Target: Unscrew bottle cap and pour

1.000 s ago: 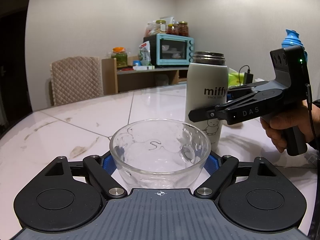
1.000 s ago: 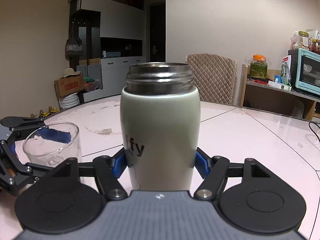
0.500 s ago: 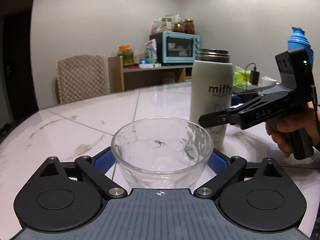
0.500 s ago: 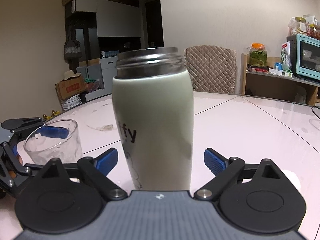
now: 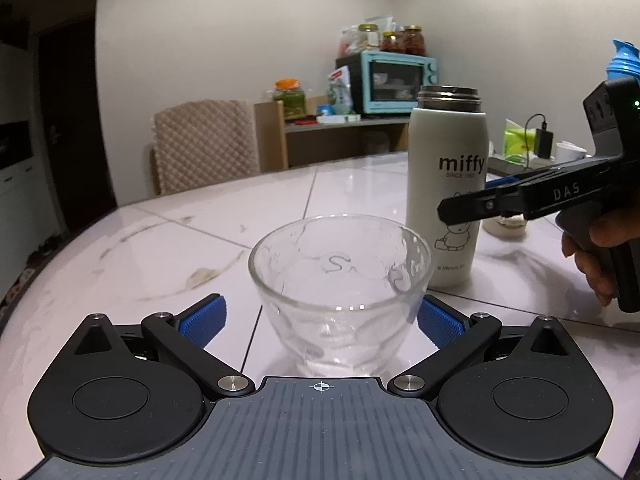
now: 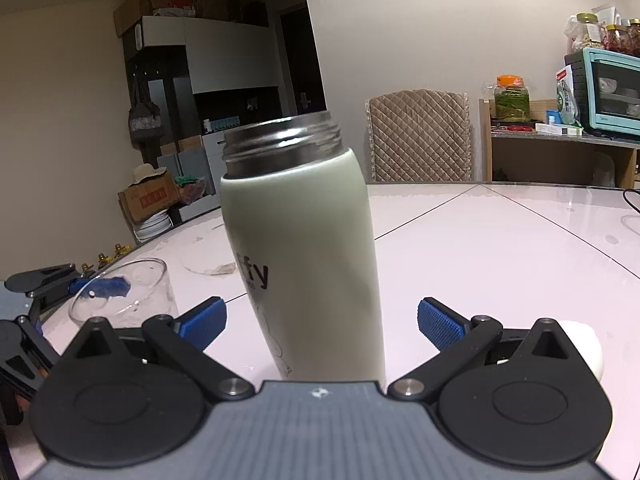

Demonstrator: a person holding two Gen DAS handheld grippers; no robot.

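Observation:
A pale green "miffy" bottle with an open steel threaded neck stands upright on the white table; no cap is on it. It also shows in the right wrist view, between the wide-open pads of my right gripper, untouched. A clear glass cup stands between the pads of my left gripper, which is open with gaps on both sides. The cup also shows at the left of the right wrist view. A white rounded object, perhaps the cap, lies at the right.
The white marble-look table has a curved edge at the left. A quilted chair stands behind it. A shelf with a teal oven and jars is farther back. Tissue, a charger and cable lie at the far right.
My right gripper opened and let go of the bottle, then drew back slightly. My left gripper opened off the glass cup. Bottle and cup stay standing on the table.

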